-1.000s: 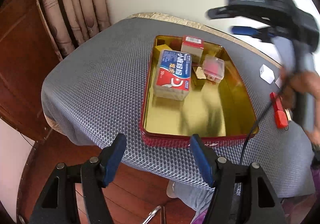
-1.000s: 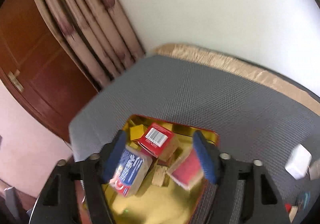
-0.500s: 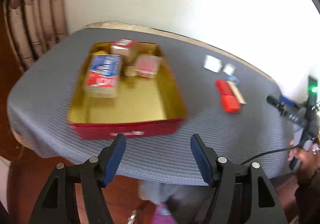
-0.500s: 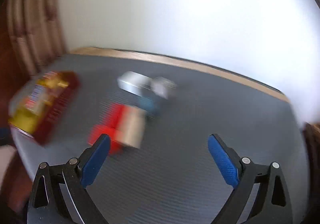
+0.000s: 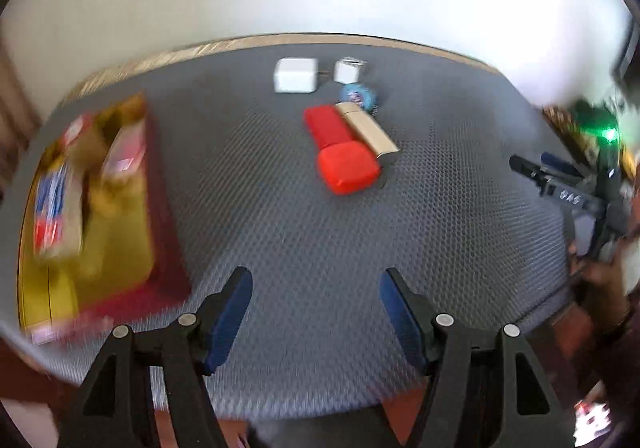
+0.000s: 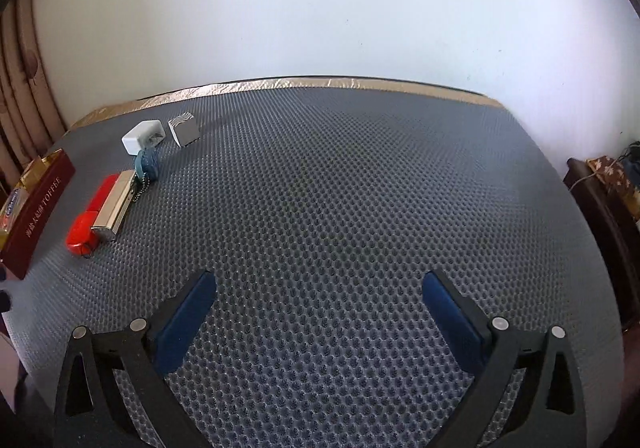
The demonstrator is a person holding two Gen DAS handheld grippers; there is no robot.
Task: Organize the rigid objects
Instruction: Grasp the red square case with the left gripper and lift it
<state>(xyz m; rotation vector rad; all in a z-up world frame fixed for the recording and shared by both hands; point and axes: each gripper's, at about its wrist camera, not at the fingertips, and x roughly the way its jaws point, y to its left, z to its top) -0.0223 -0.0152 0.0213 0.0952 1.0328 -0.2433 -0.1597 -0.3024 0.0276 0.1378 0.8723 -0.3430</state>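
A red tin (image 5: 160, 208) with a gold inside stands at the left, blurred, with several boxes in it. On the grey mat lie a red case (image 5: 344, 156), a gold bar (image 5: 370, 130), a blue round tag (image 5: 358, 96), a white charger (image 5: 296, 74) and a small white cube (image 5: 349, 70). My left gripper (image 5: 316, 288) hangs open over bare mat, short of them. My right gripper (image 6: 320, 288) is opening wide with nothing between its fingers. From it the red case (image 6: 84, 228), gold bar (image 6: 116, 204) and tin (image 6: 38, 208) lie far left.
The mat ends at a gold-trimmed back edge (image 6: 320, 82) against a white wall. Curtains (image 6: 24, 88) hang at the left and dark wooden furniture (image 6: 600, 200) stands at the right. My right gripper (image 5: 536, 164) and a hand show at the right of the left wrist view.
Both views swung right, away from the tin. My right gripper left the tin, where a red-topped box lay by its fingers, and its jaws spread wider. The left gripper's gap is unchanged.
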